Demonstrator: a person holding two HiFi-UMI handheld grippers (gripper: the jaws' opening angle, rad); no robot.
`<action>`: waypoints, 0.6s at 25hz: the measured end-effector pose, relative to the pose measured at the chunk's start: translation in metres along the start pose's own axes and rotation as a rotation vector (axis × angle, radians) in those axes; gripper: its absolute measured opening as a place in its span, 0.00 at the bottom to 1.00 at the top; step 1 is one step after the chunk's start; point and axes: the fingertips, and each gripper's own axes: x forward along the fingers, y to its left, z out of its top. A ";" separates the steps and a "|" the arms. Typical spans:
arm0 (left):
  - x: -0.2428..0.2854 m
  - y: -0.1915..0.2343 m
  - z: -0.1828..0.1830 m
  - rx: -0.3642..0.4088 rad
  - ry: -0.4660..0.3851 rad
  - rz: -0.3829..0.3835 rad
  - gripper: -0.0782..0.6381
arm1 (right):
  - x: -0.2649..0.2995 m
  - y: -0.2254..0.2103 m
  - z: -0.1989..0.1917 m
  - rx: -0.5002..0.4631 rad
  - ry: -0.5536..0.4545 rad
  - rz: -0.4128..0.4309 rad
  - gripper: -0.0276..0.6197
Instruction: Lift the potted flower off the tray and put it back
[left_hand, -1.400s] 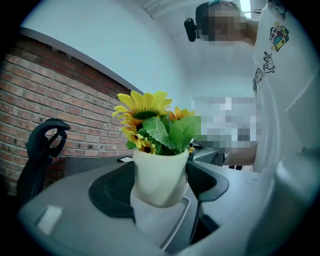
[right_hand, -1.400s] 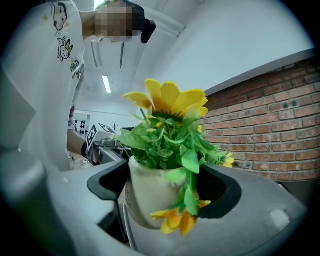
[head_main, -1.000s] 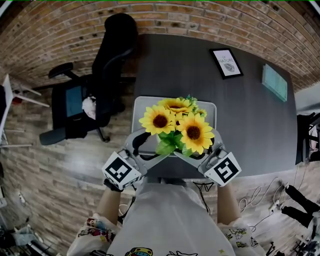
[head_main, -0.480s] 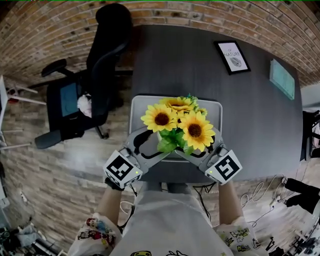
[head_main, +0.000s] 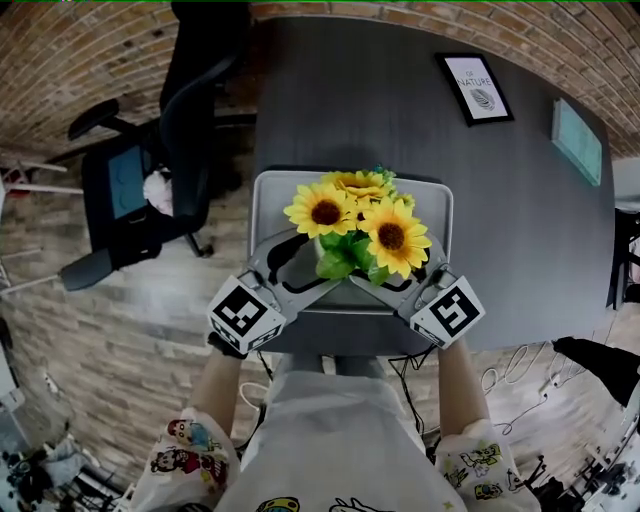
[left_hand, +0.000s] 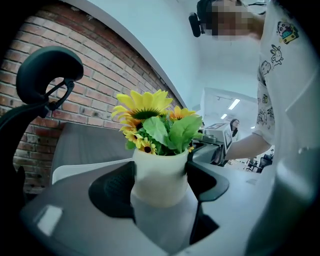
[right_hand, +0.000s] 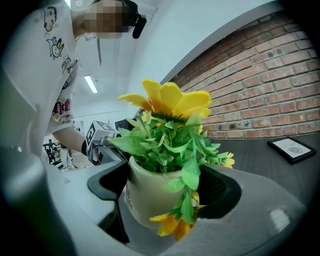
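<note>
nearest in the head view, the person's shirt (head_main: 340, 430) and both forearms are cut off by the bottom edge. the left gripper (head_main: 305, 272) and the right gripper (head_main: 398, 282) come in from either side of the potted flower (head_main: 360, 225). from above, the blooms hide the pot and the jaw tips.

the gripper views show them. the left gripper's jaws are clamped on the pot (left_hand: 159, 175), a black pad against each flank. the right gripper's jaws squeeze the same pot from the opposite side. each gripper's own body hides the pot's base, so i cannot tell whether it touches the tray (head_main: 262, 205) or hangs just above it; it is over the tray.

the pot is plain cream-white, rounded at the bottom and upright, with dark lettering too small to read. yellow sunflowers with dark centres and green leaves rise from it, one bloom drooping over the rim.

the tray lies on a dark table (head_main: 400, 110). farther back lies a framed picture (head_main: 478, 88), and a black office chair (head_main: 150, 170) stands before a brick wall (head_main: 60, 60).
</note>
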 end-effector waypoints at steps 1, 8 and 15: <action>0.002 0.002 -0.002 -0.002 0.004 0.001 0.58 | 0.001 -0.001 -0.002 0.001 0.000 0.001 0.69; 0.006 0.013 -0.017 0.008 0.030 0.024 0.58 | 0.010 -0.007 -0.015 -0.022 0.020 0.010 0.68; 0.005 0.019 -0.019 0.019 0.021 0.047 0.59 | 0.016 -0.008 -0.010 -0.037 -0.035 0.025 0.67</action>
